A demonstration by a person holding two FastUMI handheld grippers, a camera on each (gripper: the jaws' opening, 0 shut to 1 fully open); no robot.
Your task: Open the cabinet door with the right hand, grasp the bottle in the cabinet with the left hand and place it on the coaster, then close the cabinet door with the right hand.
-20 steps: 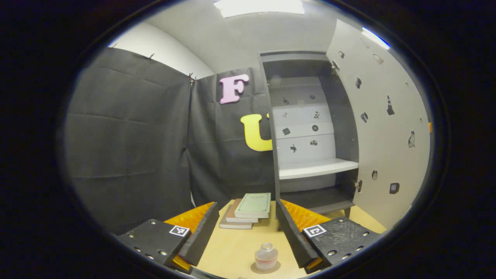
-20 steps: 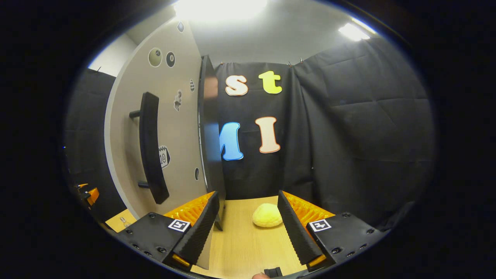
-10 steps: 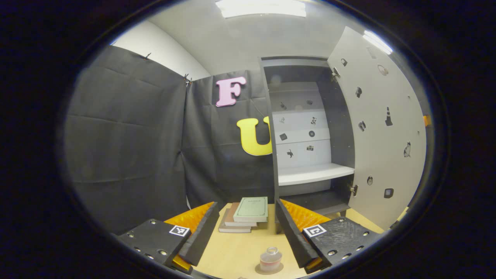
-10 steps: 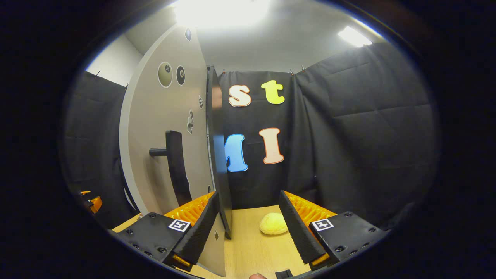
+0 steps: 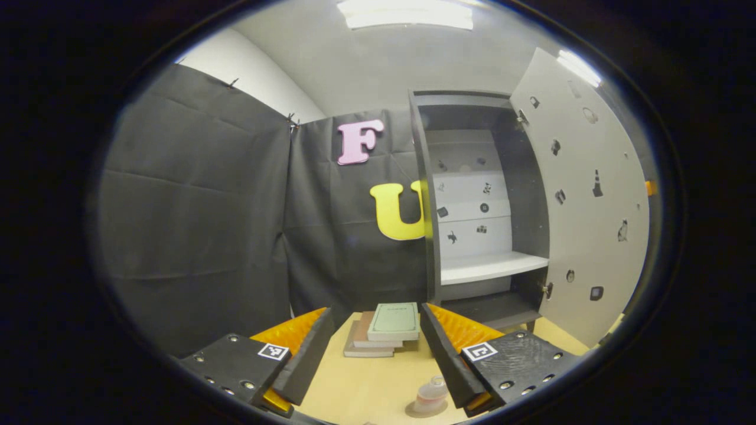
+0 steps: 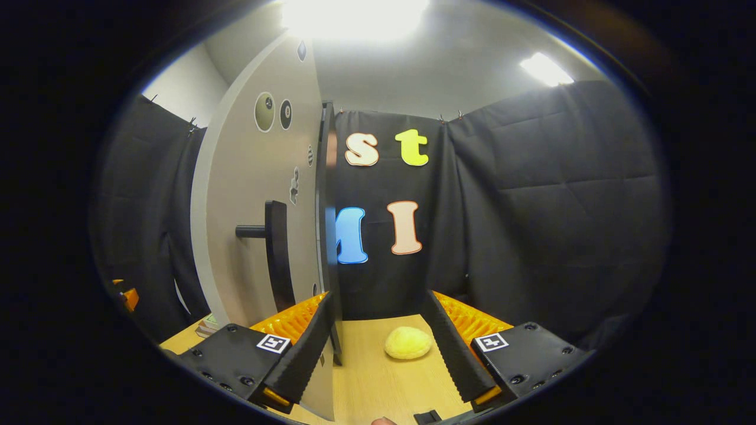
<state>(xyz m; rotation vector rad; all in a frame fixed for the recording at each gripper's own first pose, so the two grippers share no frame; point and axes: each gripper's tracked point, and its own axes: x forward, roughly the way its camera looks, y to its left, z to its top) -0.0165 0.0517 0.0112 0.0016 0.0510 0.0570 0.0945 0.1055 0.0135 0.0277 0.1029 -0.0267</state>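
Bottle (image 5: 430,396) on coaster (image 5: 413,409) beside spread, empty left claw (image 5: 374,348); right claw (image 6: 383,339) spread, empty near cabinet door (image 6: 260,206): careless swing risks toppling bottle.

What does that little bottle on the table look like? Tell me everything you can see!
The bottle is small and squat, made of see-through material that looks like glass or clear plastic, with a short open neck and no cap visible. Something pinkish-red shows in its lower part. It stands upright on a round brownish coaster on the light wooden table, low in the left gripper view, close beside one finger of the open left gripper. Nothing grips it. Behind it lies a stack of books.
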